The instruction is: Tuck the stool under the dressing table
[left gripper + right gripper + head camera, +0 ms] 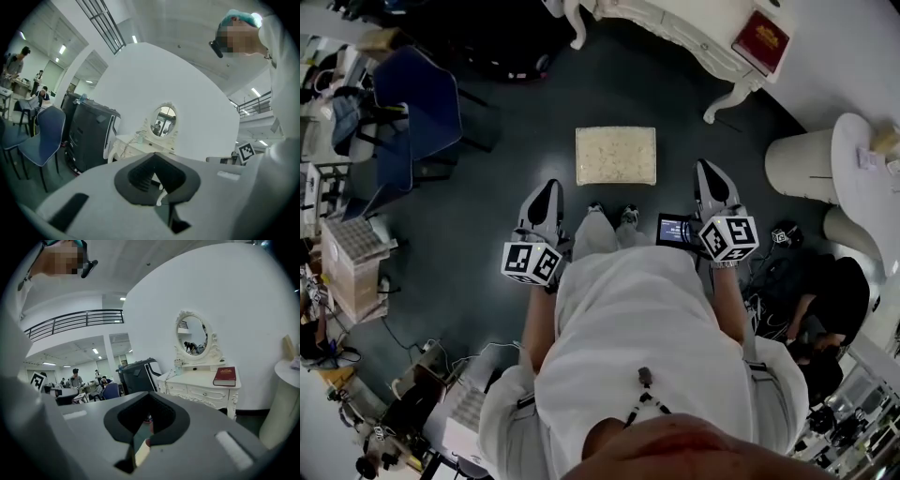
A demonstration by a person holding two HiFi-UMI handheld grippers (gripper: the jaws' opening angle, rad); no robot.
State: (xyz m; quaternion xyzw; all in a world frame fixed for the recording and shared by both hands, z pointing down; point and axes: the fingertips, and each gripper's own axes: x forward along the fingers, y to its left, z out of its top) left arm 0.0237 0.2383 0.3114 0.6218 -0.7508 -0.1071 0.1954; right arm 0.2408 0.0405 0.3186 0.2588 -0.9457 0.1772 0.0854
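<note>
The stool (615, 155), with a cream square cushion, stands on the dark floor just ahead of my feet. Beyond it is the white dressing table (675, 21), with a red book (759, 42) on top. My left gripper (549, 187) is to the stool's near left and my right gripper (704, 169) to its near right; both are apart from it. Both are shut with nothing held. The left gripper view shows its closed jaws (157, 180) aimed toward the dressing table (136, 146) and oval mirror (165, 120). The right gripper (147, 427) faces the table (201, 386) and book (225, 376).
A blue chair (417, 112) stands at the far left, with cardboard boxes (352, 262) nearer. A white round table (862, 173) and a seated person (825, 309) are at the right. A black cabinet (91, 136) stands left of the dressing table. Cables lie on the floor.
</note>
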